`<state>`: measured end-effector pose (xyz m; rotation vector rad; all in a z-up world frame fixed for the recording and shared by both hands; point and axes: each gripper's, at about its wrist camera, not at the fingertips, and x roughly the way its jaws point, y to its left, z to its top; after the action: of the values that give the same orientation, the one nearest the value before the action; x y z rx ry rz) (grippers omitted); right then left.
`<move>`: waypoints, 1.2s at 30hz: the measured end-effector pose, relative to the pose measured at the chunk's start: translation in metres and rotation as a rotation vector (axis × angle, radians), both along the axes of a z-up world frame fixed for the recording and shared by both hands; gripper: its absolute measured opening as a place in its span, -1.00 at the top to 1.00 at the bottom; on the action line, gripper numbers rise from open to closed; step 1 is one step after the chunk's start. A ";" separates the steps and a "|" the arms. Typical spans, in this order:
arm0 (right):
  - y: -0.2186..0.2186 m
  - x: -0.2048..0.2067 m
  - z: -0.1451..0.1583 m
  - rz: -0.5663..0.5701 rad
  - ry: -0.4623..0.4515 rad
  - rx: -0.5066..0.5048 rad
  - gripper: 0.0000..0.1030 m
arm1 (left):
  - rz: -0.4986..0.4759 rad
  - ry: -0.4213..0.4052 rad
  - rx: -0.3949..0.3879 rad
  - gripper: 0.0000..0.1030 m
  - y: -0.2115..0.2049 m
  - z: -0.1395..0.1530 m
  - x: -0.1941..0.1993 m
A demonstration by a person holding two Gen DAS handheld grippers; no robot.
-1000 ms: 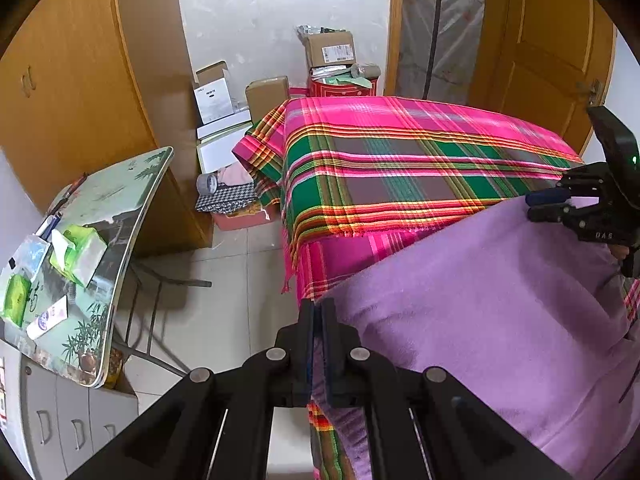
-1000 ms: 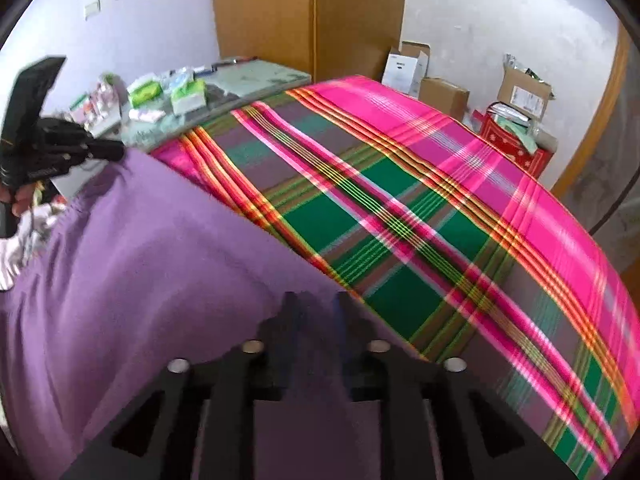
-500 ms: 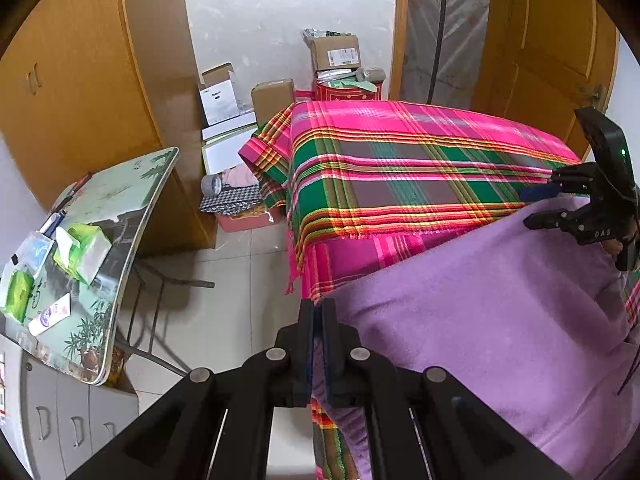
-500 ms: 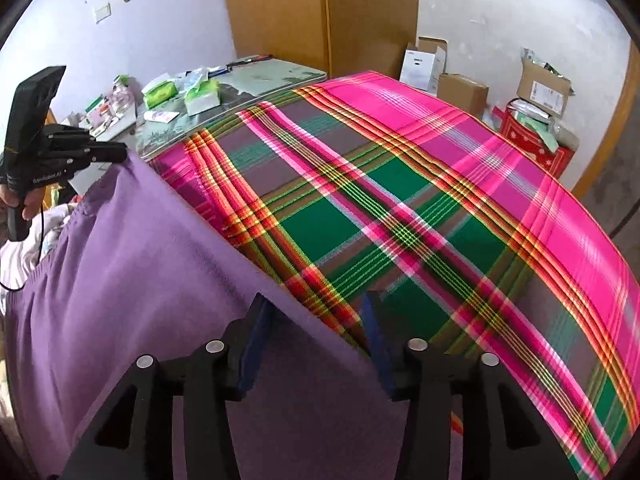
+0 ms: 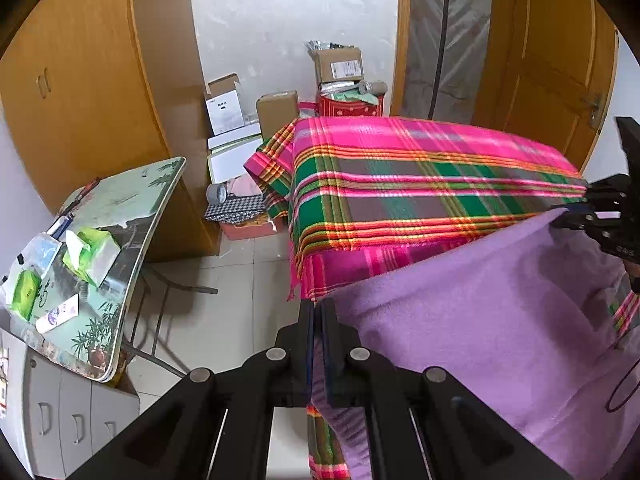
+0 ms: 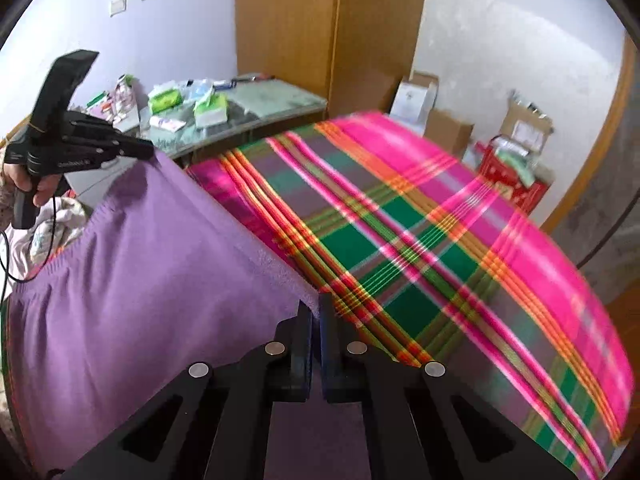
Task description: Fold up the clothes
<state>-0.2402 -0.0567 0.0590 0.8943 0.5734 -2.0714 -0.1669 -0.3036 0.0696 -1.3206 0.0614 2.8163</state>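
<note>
Purple garment (image 5: 492, 320) stretched taut above the plaid bed (image 5: 420, 184), one top corner in each gripper. Left gripper (image 5: 319, 312) jaws clamped on the near corner; right gripper (image 6: 316, 312) jaws likewise pinched shut on the opposite corner. Cluttered worktop (image 5: 132, 208) beside the bed.

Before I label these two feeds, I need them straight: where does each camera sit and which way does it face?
Left wrist: on the left claw, facing the bed's end, floor and cluttered table; right claw at right.
Right wrist: on the right claw, facing across the bed toward the wardrobe; left claw and hand at left.
Shared: purple garment, bed, table.
</note>
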 end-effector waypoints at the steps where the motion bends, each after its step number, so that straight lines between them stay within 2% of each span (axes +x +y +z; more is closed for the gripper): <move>1: 0.002 0.007 0.006 0.001 0.012 -0.002 0.94 | -0.001 0.006 -0.003 0.93 0.001 0.003 0.003; 6: 0.008 0.054 0.031 0.010 0.095 0.009 0.94 | -0.017 0.040 -0.029 0.93 0.010 0.021 0.024; 13: 0.027 0.109 0.052 -0.001 0.130 -0.018 0.94 | -0.040 0.086 -0.053 0.93 0.025 0.045 0.059; 18: 0.038 0.148 0.064 -0.004 0.146 -0.058 0.94 | -0.051 0.101 -0.076 0.93 0.032 0.052 0.086; 27: 0.043 0.218 0.072 0.039 0.171 -0.070 0.94 | -0.036 0.113 -0.065 0.93 0.035 0.057 0.133; 36: 0.052 0.259 0.063 0.034 0.158 -0.067 0.94 | -0.042 0.115 -0.058 0.93 0.042 0.052 0.172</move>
<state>0.0190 -0.0050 0.1217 0.6823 0.5949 -2.1299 0.0056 -0.2618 0.1214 -1.1523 0.1731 2.8735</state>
